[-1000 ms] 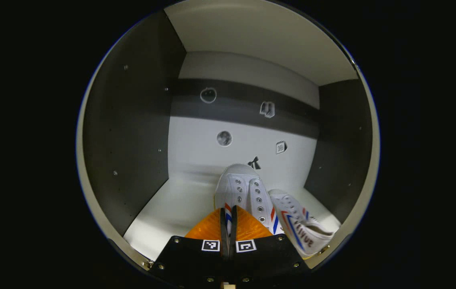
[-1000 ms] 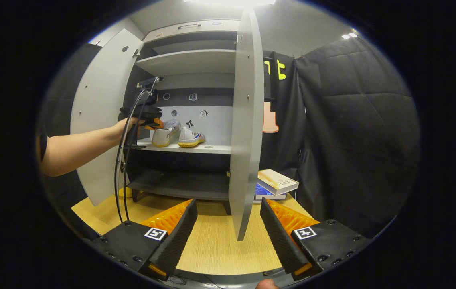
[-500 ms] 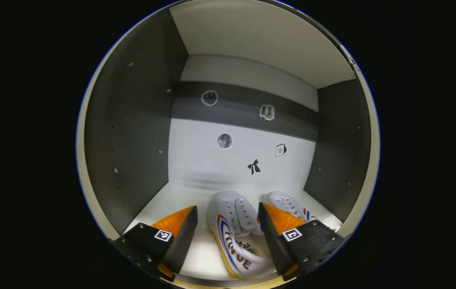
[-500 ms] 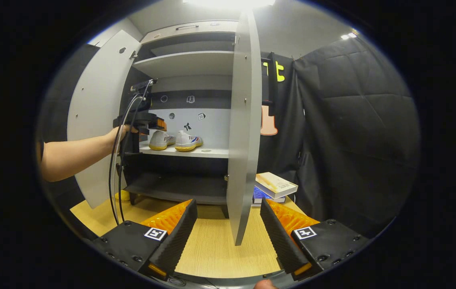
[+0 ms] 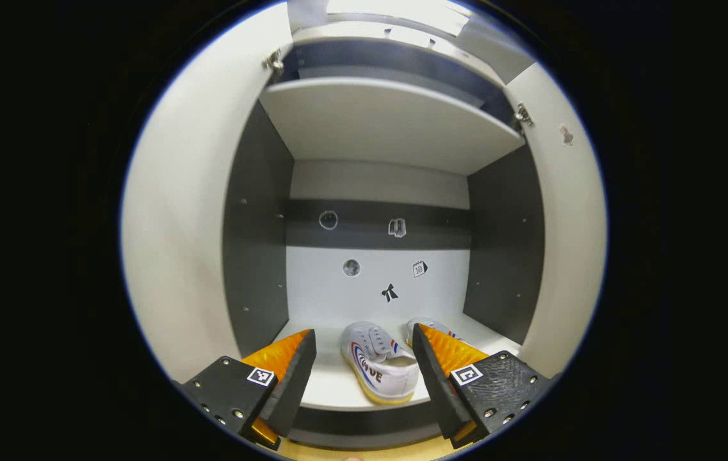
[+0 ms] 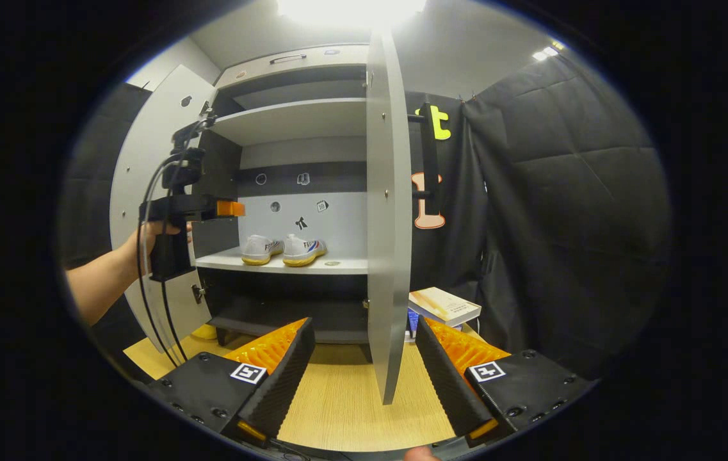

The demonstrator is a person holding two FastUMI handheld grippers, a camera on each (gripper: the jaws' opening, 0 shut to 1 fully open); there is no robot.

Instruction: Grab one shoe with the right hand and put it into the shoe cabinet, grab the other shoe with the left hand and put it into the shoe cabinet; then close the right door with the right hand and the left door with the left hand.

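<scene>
Shoes (image 6: pixel 282 250) side by side, cabinet shelf (image 6: pixel 338 264)

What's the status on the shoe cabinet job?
Left gripper open, holding nothing. Right gripper open, right door edge-on ahead of it. Both shoes side by side on the shelf. Both doors open, nothing in the way.

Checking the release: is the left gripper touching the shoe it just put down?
Apart. In the right gripper view the left gripper hangs outside the cabinet, with open air between it and the shoe on the shelf.
</scene>
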